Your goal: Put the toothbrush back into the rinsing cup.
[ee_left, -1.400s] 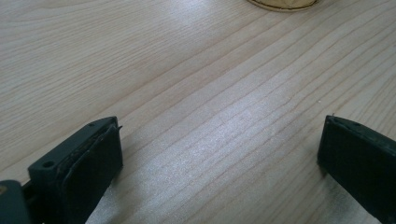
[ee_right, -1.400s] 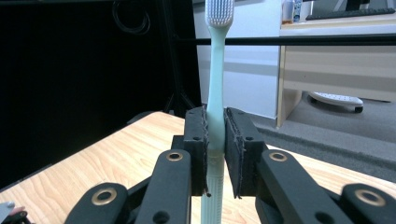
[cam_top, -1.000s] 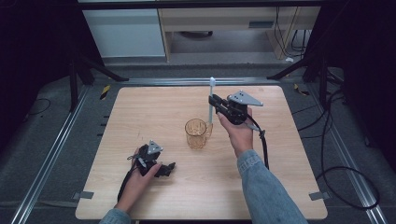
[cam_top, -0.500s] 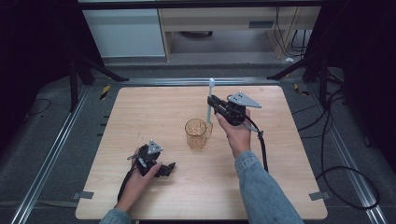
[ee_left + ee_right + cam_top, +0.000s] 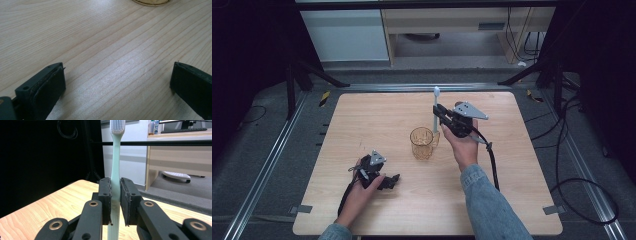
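Note:
A pale green toothbrush stands upright, bristles at the top, clamped by its handle in my right gripper. In the high view the toothbrush rises just right of an amber glass mug at the table's middle, with the right gripper held above the wood. My left gripper rests low on the table at the front left. Its jaws stand wide apart in the left gripper view, with bare wood between them. The mug's base peeks in at that view's top edge.
The wooden table sits on a dark floor with metal rails at left and right. Cables trail on the floor at the right. Cabinets and a desk stand behind the far edge.
My right gripper has shifted slightly left with the toothbrush, closer to the mug. The left gripper has stayed put.

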Available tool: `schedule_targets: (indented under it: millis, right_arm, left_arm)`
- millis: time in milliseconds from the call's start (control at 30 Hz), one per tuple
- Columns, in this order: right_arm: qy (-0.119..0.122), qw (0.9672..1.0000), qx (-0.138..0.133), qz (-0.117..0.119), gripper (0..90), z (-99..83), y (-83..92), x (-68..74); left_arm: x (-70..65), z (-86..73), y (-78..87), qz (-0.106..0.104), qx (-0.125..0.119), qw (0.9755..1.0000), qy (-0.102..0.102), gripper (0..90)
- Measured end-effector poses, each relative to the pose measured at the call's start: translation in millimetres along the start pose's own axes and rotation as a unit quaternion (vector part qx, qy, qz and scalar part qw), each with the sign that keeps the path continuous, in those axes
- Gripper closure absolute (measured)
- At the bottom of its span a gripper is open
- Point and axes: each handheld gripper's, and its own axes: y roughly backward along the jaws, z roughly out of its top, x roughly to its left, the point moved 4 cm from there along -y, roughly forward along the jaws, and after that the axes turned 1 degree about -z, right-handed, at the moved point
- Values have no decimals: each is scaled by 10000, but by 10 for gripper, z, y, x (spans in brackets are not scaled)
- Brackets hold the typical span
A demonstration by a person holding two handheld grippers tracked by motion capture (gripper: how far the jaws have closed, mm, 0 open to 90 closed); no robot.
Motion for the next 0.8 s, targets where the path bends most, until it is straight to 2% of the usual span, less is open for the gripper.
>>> schedule_targets:
  millis: [300,800]
  right_arm:
    - [78,9997,-59,-228,793,-77,5,65]
    - [123,9994,-80,-315,793,-185,12,86]
  left_arm:
    - [0,0,0,1,1,10000,-1,0]
    - [0,0,0,0,1,10000,-2,0]
